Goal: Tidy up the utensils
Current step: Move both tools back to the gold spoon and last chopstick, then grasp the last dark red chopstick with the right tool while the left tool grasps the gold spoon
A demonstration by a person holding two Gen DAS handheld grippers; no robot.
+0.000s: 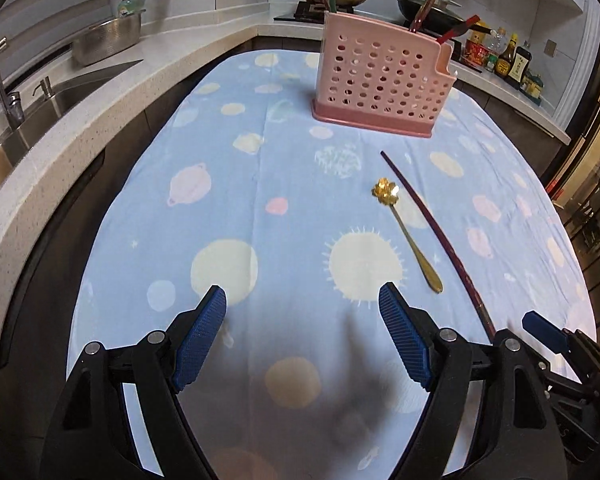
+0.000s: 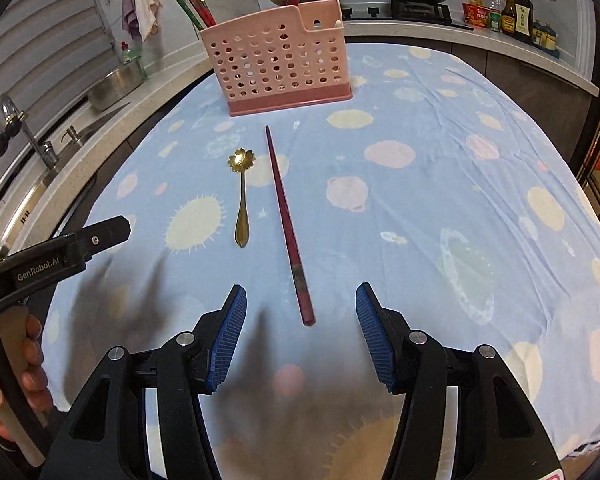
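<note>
My left gripper (image 1: 302,300) hovers over blue tablecloth (image 1: 228,208), jaws spread wide, nothing between them. My right gripper (image 2: 300,300) likewise spread, empty, thick end of dark red chopstick (image 2: 288,226) lying between its fingertips on cloth. Gold flower-bowl spoon (image 2: 241,196) lies just left of chopstick, apart from it. Pink perforated holder (image 2: 282,60) stands upright beyond both, chopsticks already sticking out. I see sink (image 1: 40,108) at left, pans on stove behind.

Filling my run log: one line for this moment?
left gripper open, empty | right gripper open over chopstick | gold spoon on cloth | pink holder upright
</note>
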